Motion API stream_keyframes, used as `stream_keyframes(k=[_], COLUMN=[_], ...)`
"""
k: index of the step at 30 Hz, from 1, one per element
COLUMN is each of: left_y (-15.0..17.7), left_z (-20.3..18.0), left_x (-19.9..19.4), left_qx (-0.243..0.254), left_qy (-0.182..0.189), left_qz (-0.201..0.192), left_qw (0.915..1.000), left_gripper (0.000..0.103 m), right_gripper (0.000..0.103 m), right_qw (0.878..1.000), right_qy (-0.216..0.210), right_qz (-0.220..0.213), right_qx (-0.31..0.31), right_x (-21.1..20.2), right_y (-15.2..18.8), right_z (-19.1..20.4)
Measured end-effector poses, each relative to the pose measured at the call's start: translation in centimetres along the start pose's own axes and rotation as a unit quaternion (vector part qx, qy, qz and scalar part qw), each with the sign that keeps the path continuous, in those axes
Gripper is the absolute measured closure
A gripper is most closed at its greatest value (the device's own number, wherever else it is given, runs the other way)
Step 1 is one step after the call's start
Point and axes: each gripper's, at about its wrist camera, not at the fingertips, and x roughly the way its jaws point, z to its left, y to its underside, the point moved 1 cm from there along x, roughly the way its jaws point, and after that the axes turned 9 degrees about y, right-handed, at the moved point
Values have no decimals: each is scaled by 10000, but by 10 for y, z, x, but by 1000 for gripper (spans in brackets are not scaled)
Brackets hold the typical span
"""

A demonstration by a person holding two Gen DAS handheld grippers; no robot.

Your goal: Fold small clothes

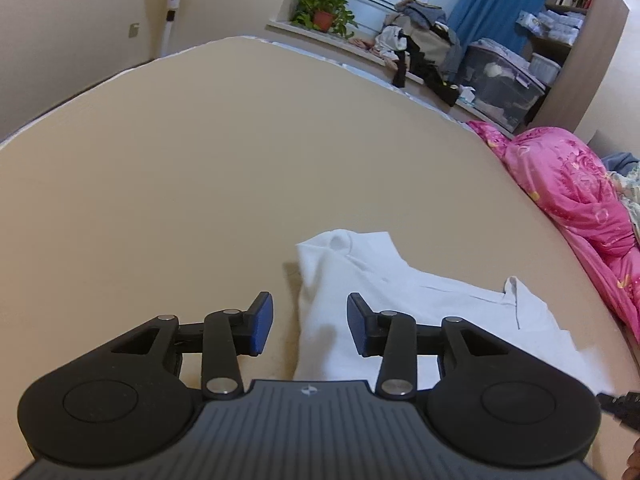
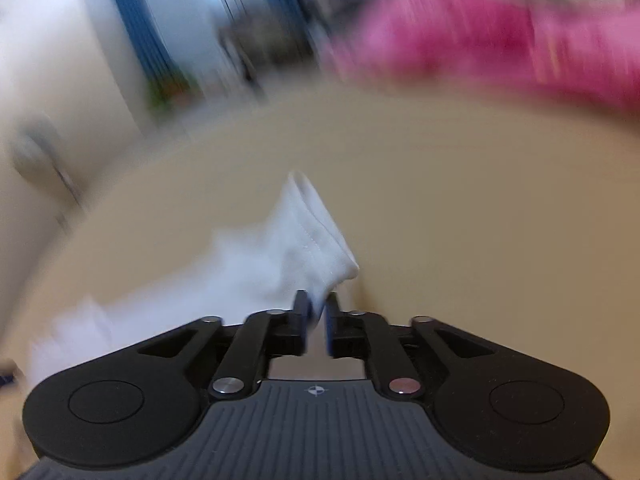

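the white garment (image 1: 400, 304) lies rumpled on the tan bed (image 1: 200, 180), toward five o'clock in the left wrist view. the left gripper (image 1: 310, 330) hangs over its near edge, jaws apart and pinching nothing. the right gripper (image 2: 318, 322), in a blurred view, seems clamped on a fold of the cloth rising toward twelve o'clock. a pink quilt (image 1: 568, 192) is bunched at three o'clock.

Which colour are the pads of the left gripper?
Blue. The pads of the left gripper show best in the left wrist view.
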Motion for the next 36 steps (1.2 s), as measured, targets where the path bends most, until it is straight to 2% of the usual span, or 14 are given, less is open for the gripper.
stream_keyframes(k=[2,5,11,13,14,17,21,25,27,29,30,31,34,36], left_y=[-3,-10,-22,-20,-21,-28,-33,-35,-23,-2,13,23,19,20], left_z=[2,5,7,9,10,21,38,25,7,-1,-1,-1,-15,-26], left_x=[6,16,52,65,68,46,40,11,6,21,36,43,23,6], left_qx=[-133,-361,-681,-683,-534,-480,-485,-465,-167,60,186,337,512,643], left_qy=[104,301,462,542,519,386,-571,166,584,623,277,-133,-192,-146], left_qz=[23,-31,184,308,374,-299,-282,-450,-136,636,1156,1389,1134,915], left_qw=[9999,9989,9964,9957,9965,9977,9968,9978,9981,9960,9927,9896,9920,9936], left_gripper=[58,58,59,93,98,98,98,98,95,94,96,98,98,95], right_gripper=[87,73,72,72,72,72,72,73,73,72,71,71,72,72], right_qw=[9996,9993,9990,9983,9976,9951,9909,9918,9910,9896,9899,9911,9917,9894], right_qy=[44,-126,-302,-202,-152,-75,-215,105,131,164,199,207,-191,-1], right_qz=[-110,-322,-199,-259,-300,-442,-664,-481,-492,-519,-525,-561,-914,-843], right_qx=[243,157,-249,-485,-602,-876,-1149,-1181,-1238,-1329,-1305,-1186,-888,-1185], right_x=[-2,-9,17,22,22,17,15,24,25,27,27,24,4,9], right_y=[2,-1,6,5,9,12,11,12,11,10,9,8,2,6], right_z=[-12,-5,12,16,18,24,37,34,35,35,35,34,29,29])
